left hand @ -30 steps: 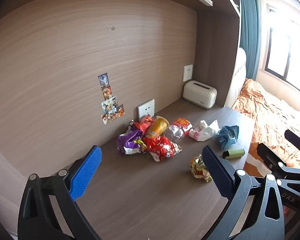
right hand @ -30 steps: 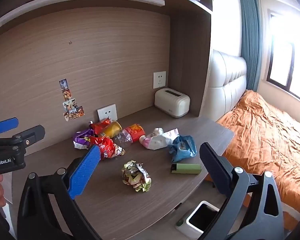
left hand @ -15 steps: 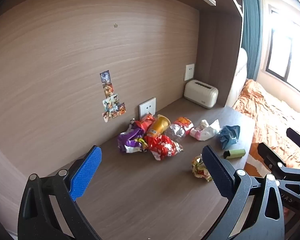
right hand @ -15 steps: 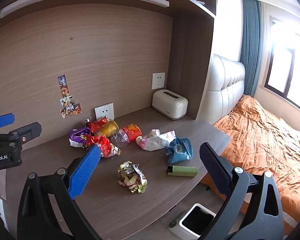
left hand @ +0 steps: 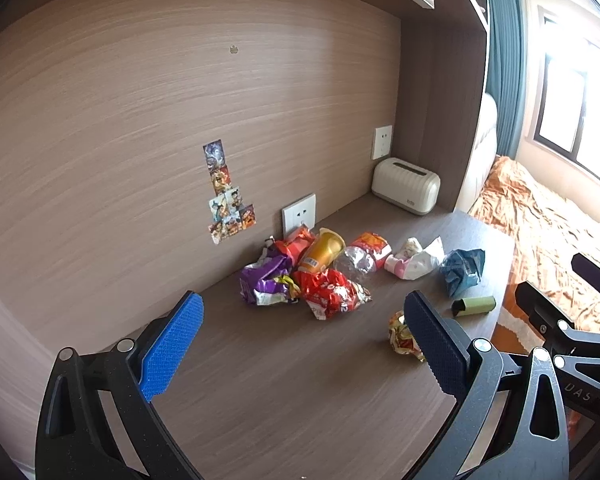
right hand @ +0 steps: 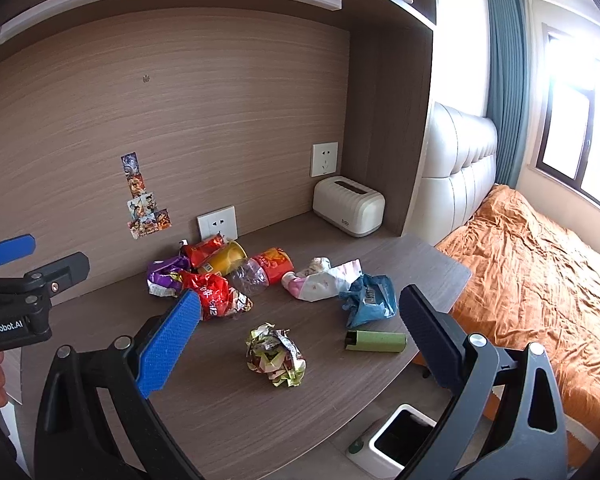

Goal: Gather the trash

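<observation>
Trash lies on a dark wood desk point(right hand: 228, 412): a red wrapper point(right hand: 214, 294), a purple wrapper point(right hand: 164, 276), a yellow cup point(right hand: 224, 258), a crushed clear bottle point(right hand: 252, 276), an orange-red bag point(right hand: 274, 264), a white-pink wrapper point(right hand: 320, 282), a blue bag point(right hand: 370, 294), a green tube point(right hand: 376, 342) and a crumpled foil ball point(right hand: 276, 354). My right gripper point(right hand: 298, 332) is open and empty, above the desk's front, with the foil ball between its fingers in view. My left gripper point(left hand: 302, 334) is open and empty, back from the red wrapper point(left hand: 330, 292).
A small white bin point(right hand: 400, 440) stands on the floor below the desk's front right edge. A cream toaster-like box point(right hand: 348, 206) sits at the desk's back right. A bed with an orange cover point(right hand: 540, 280) lies to the right. Wall sockets and stickers are behind the trash.
Both views have shifted a little: the trash sits slightly lower and nearer in the right wrist view. Both grippers stay open and empty.
</observation>
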